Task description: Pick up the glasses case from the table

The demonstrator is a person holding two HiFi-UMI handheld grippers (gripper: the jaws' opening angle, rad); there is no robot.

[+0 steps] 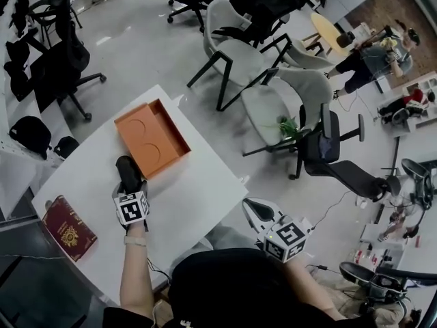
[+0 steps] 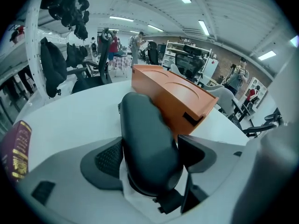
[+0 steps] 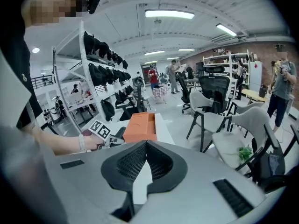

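The black glasses case (image 1: pixel 128 171) lies on the white table (image 1: pixel 198 197), right beside the orange box (image 1: pixel 151 137). My left gripper (image 1: pixel 128 186) reaches over its near end. In the left gripper view the case (image 2: pixel 147 139) fills the gap between the two jaws, which stand wide on either side of it; I see no squeeze on it. The left gripper (image 2: pixel 152 155) is open around the case. My right gripper (image 1: pixel 258 210) hangs off the table's right edge, and its pads (image 3: pixel 135 160) meet at the tip with nothing between them.
A dark red passport (image 1: pixel 68 234) lies at the table's near left corner. The orange box (image 2: pixel 173 94) touches the case's far side. Grey chairs (image 1: pixel 239 57) and a black office chair (image 1: pixel 328 149) stand on the floor to the right. Shelves with black bags (image 1: pixel 31 132) line the left.
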